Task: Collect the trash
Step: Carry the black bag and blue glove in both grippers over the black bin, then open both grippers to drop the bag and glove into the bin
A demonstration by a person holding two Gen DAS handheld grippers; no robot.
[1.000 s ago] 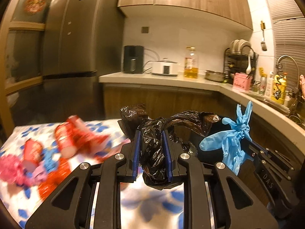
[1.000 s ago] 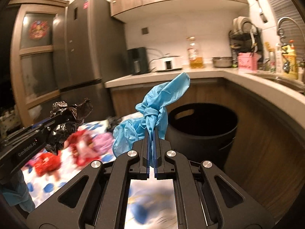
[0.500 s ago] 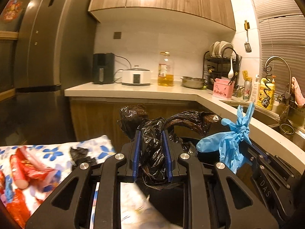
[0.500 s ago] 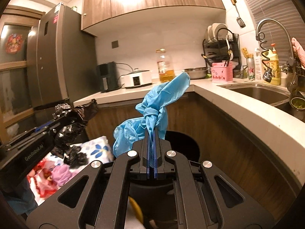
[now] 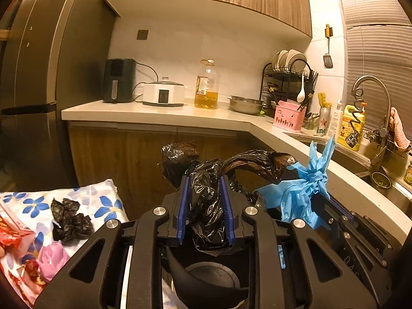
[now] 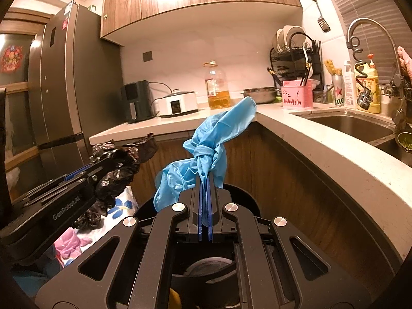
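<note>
Trash is limp, light film (crumpled): left tongs [image 5: 206, 203] pinch black plastic bag [image 5: 208, 195]; right tongs [image 6: 205, 200] clamp knotted blue glove [image 6: 208, 154] over bin [image 6: 244, 198].

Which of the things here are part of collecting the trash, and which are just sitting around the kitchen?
Part of the job:
- crumpled black bag in the left gripper
- knotted blue glove in the right gripper
- black bin below both
- black scrap on the floral cloth

Just sitting around:
- oil bottle
- air fryer
- dish rack
- fridge
</note>
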